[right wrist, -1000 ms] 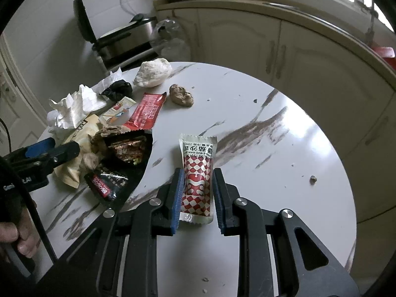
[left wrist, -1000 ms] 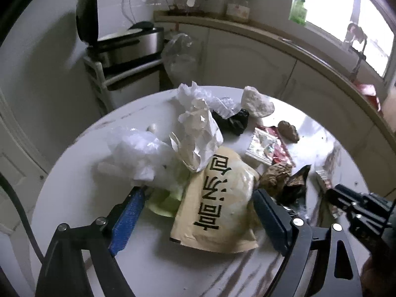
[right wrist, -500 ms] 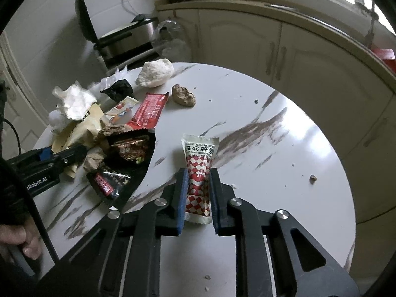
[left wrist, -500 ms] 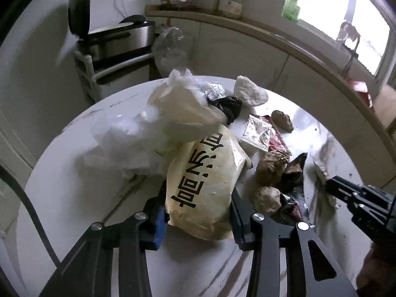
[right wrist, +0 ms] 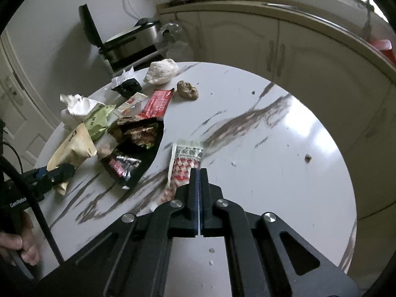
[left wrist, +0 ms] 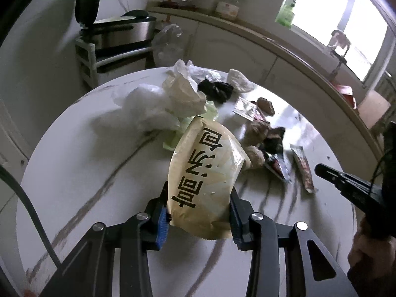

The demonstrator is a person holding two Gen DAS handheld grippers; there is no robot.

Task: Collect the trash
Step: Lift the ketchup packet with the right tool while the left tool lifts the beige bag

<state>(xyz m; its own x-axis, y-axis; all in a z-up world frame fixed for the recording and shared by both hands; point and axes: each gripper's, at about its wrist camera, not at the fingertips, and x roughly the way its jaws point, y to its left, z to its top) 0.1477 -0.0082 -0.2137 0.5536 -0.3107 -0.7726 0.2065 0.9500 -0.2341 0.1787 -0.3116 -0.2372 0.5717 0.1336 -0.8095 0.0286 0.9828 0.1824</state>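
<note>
My left gripper [left wrist: 198,193] is shut on a tan snack bag [left wrist: 205,170] with black characters and holds it tilted just above the round white marble table [left wrist: 99,173]. My right gripper [right wrist: 198,173] is shut on the red-and-white checkered sachet [right wrist: 184,165], which lies bent at the table's middle. A trash pile sits behind: crumpled white tissue [left wrist: 148,101], a green wrapper [right wrist: 99,121], a black open wrapper [right wrist: 138,148], a red wrapper [right wrist: 158,102], a black lump [right wrist: 127,86], a white wad [right wrist: 162,70] and a brown lump [right wrist: 188,89].
A rack with an open-lidded cooker [left wrist: 116,32] stands behind the table on the left, a plastic bag [left wrist: 168,42] beside it. Cream cabinets [right wrist: 284,49] and a counter curve along the back and right. Crumbs [right wrist: 307,158] lie on the right half of the table.
My left gripper closed on the tan bag and lifted it away from the pile. My right gripper closed on the checkered sachet, crumpling it.
</note>
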